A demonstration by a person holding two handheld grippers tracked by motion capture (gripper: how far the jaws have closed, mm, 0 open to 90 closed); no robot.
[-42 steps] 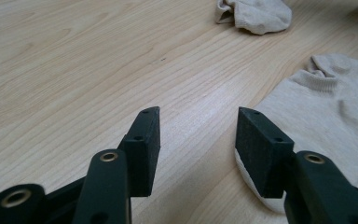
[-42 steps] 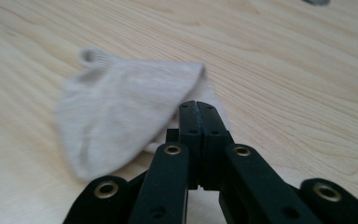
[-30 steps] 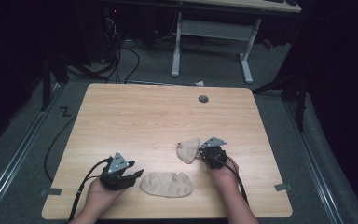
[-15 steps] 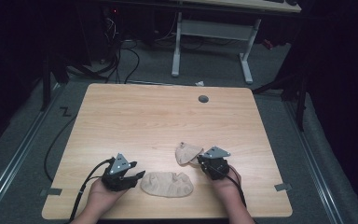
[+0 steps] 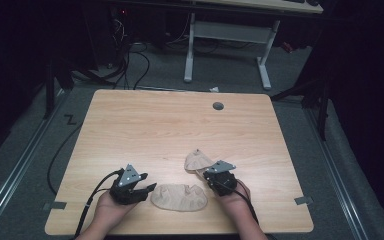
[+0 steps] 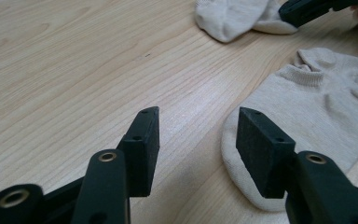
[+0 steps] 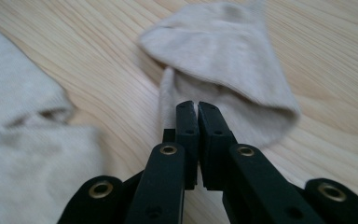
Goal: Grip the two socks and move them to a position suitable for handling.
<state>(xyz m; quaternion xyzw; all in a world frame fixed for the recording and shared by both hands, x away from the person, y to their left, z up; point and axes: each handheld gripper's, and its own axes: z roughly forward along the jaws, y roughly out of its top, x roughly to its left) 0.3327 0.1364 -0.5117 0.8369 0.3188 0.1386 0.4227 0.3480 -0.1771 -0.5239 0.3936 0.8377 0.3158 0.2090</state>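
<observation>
Beige cotton is the matter here: in the high view two ankle socks lie on the wooden table (image 5: 170,125) near its front edge. The flat sock (image 5: 179,197) rests between the two hands, and the folded sock (image 5: 196,161) lies just beyond the right gripper (image 5: 206,174), whose tips meet its near edge. The left gripper (image 5: 150,188) sits just beside the flat sock's toe end.

In the left gripper view, the left gripper (image 6: 198,128) has its jaws spread wide with nothing between them; the flat sock (image 6: 317,112) lies under the right-hand jaw, its rounded toe at the tip. To do this well, I judge it should slide further so both layers of the toe sit between the pads before closing.

In the right gripper view, the right gripper (image 7: 197,108) has its jaws pressed together, apparently pinching the hem of the folded sock (image 7: 223,56). The bite looks thin, so a slow, low drag toward the flat sock (image 7: 23,140) seems safest.
</observation>
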